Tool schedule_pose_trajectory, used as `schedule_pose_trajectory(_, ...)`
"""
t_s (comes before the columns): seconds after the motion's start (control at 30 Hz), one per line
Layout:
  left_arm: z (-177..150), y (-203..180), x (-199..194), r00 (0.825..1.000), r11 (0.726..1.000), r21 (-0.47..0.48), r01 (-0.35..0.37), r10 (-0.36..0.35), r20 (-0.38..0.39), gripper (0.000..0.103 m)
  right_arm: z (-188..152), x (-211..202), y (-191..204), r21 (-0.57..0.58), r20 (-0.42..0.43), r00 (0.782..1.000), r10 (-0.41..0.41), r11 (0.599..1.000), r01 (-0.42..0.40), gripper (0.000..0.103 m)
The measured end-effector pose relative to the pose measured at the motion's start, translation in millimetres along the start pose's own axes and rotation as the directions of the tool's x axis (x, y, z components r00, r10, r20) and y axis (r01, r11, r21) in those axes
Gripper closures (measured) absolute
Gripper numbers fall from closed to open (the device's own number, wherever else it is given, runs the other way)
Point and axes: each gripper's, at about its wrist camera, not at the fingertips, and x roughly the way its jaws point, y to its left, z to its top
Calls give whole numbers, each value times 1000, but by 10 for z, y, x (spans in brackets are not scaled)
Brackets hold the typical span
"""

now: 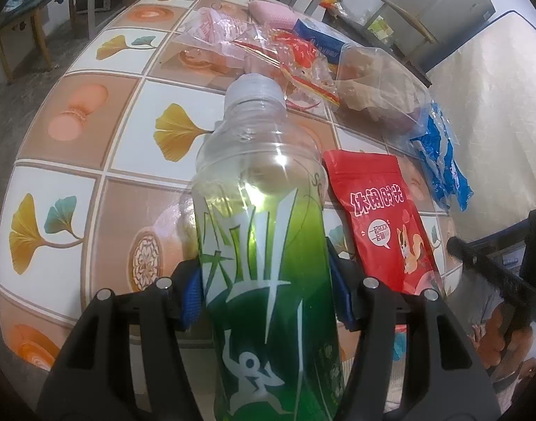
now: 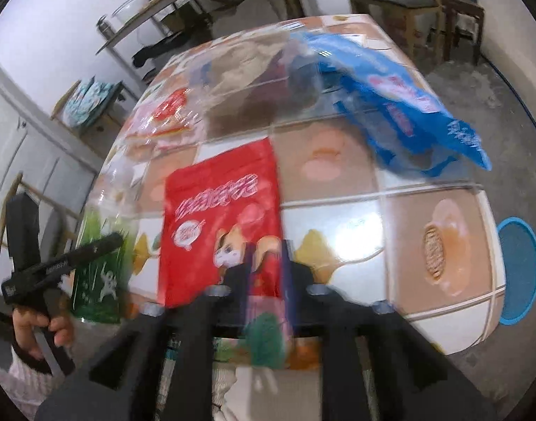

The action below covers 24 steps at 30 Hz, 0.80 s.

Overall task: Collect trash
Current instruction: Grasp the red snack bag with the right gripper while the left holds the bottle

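A clear bottle [image 1: 264,245] with a green label and a pale cap points away from me, and my left gripper [image 1: 268,291] is shut on it, blue pads [image 1: 192,298] pressing its sides. It also shows at the left of the blurred right wrist view as the bottle [image 2: 99,273]. A red snack pouch [image 1: 383,217] lies flat on the tiled table [image 1: 74,133] just right of the bottle. My right gripper [image 2: 268,270] hovers over the near end of the pouch [image 2: 218,210], jaws apart, with the pouch's lower corner showing between them. A blue wrapper [image 2: 408,105] lies beyond.
Crumpled clear bags [image 1: 232,42], a clear tub of brown scraps [image 1: 373,84], a blue box [image 1: 320,35] and a pink item [image 1: 271,14] crowd the table's far side. A blue round thing [image 2: 520,273] sits on the floor by the table's right edge. Chairs and a shelf surround it.
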Motion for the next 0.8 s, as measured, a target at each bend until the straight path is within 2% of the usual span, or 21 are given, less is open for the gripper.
schedule_pose_trajectory(0.03,2,0,0,1000,1000,-1,1,-1,0,47,-27,24,72,-19,-2,1000,1,1000,-1,47)
schedule_pose_trajectory(0.1,-1,0,1,1000,1000,1,0,0,0,47,-58,74,180,-58,-10,1000,2,998,-3,46)
schedule_pose_trajectory(0.17,-1,2,-2,1000,1000,0,1,-1,2,47,-65,161,240,-84,-27,999,-21,996,19,39)
schedule_pose_trajectory(0.37,-4,19,-14,1000,1000,-10,8,-8,7,47,-67,435,291,-146,-82,986,-149,980,136,40)
schedule_pose_trajectory(0.4,-5,21,-15,1000,1000,-11,9,-9,7,47,-74,442,314,-159,-75,983,-169,975,156,42)
schedule_pose_trajectory(0.47,-5,30,-19,1000,1000,-14,12,-12,7,47,-112,456,381,-184,-51,971,-232,958,219,55)
schedule_pose_trajectory(0.5,-2,28,-16,1000,1000,-16,13,-13,7,47,-122,456,395,-189,-46,970,-238,956,226,58)
schedule_pose_trajectory(0.53,0,29,-15,1000,1000,-17,14,-14,7,47,-131,453,401,-186,-42,971,-233,957,222,65)
schedule_pose_trajectory(0.63,1,30,-10,1000,1000,-17,15,-15,6,47,-151,447,424,-184,-35,970,-242,955,232,70)
schedule_pose_trajectory(0.67,2,30,-10,1000,1000,-18,15,-14,6,47,-159,443,430,-184,-32,970,-241,955,232,81)
schedule_pose_trajectory(0.7,1,28,-10,1000,1000,-17,13,-13,6,47,-165,435,439,-186,-27,969,-247,953,238,88)
schedule_pose_trajectory(0.8,1,36,-13,1000,1000,-17,15,-15,6,47,-156,419,423,-188,-20,967,-254,951,246,93)
